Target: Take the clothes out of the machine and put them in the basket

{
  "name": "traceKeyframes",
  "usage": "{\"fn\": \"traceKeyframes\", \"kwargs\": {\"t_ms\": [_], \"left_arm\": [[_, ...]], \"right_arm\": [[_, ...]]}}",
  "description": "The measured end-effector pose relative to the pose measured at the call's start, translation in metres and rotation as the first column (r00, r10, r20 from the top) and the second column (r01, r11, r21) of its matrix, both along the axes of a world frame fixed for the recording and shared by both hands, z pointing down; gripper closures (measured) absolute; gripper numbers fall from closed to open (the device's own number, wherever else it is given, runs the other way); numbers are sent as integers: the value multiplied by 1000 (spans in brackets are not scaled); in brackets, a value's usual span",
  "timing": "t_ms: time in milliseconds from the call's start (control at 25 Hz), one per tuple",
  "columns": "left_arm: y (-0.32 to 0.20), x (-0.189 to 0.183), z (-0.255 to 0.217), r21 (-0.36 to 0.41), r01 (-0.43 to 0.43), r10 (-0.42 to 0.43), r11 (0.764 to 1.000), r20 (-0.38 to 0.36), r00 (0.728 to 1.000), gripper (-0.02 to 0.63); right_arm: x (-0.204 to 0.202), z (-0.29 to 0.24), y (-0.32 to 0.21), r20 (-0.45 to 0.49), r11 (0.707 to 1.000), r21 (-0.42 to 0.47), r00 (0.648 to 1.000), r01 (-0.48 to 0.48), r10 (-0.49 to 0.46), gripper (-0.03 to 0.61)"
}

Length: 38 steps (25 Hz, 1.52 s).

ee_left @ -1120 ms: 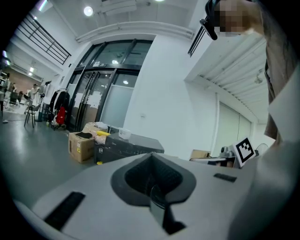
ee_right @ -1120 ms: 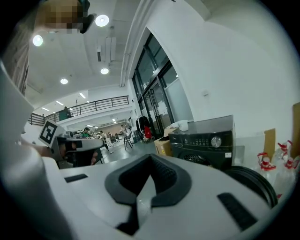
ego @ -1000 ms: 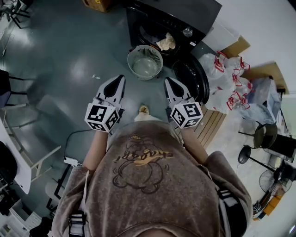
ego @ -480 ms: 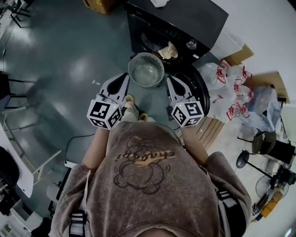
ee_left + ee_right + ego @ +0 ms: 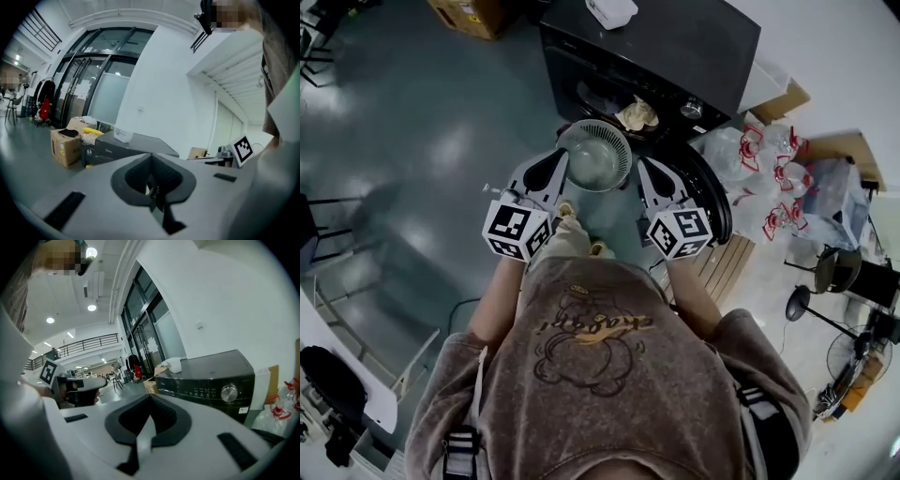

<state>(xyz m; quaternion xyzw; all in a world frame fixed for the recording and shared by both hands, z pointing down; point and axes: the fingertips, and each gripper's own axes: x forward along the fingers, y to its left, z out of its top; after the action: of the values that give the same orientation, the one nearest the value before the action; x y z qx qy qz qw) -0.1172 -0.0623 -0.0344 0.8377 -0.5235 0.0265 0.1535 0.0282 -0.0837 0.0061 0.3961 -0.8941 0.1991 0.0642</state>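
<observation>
While a person is facing the black washing machine (image 5: 675,47) at the far side, a round basket (image 5: 562,150) is sitting just near its open door. Cream clothes (image 5: 637,114) are lying bunched in the door mouth, likely soft, light and limp, so pinching a raised fold is looking best. The crumpled bundle is showing no clear long axis. The left gripper (image 5: 553,164) and right gripper (image 5: 649,173) are flanking the basket, jaws together, holding nothing.

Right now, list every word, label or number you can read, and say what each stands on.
No text can be read with certainty.
On the sweatshirt: a cursive word over a cartoon figure, seen upside down and not legible.
On the machine: control panel print and a white sticker, both too small to read.
On the cardboard box: a blurred label.
</observation>
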Motion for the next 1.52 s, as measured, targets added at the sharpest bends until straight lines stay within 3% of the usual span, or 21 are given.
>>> {"fn": "traceKeyframes", "kwargs": {"t_ms": [440, 920, 1240, 1520], "left_arm": [[-96, -29, 83, -17, -130, 130, 991, -10, 991, 606], [-142, -6, 227, -5, -152, 152, 988, -45, 987, 606], [-167, 28, 336, 61, -209, 213, 976, -68, 975, 606], [-179, 39, 416, 117, -204, 216, 972, -102, 971, 606]], "right_arm": [[-42, 72, -80, -44, 997, -23, 997, -68, 67, 581], [-11, 206, -103, -88, 989, 1, 986, -145, 145, 581], [15, 317, -123, -59, 981, 73, 981, -178, 182, 581], [29, 396, -128, -34, 974, 114, 979, -198, 203, 581]]}}
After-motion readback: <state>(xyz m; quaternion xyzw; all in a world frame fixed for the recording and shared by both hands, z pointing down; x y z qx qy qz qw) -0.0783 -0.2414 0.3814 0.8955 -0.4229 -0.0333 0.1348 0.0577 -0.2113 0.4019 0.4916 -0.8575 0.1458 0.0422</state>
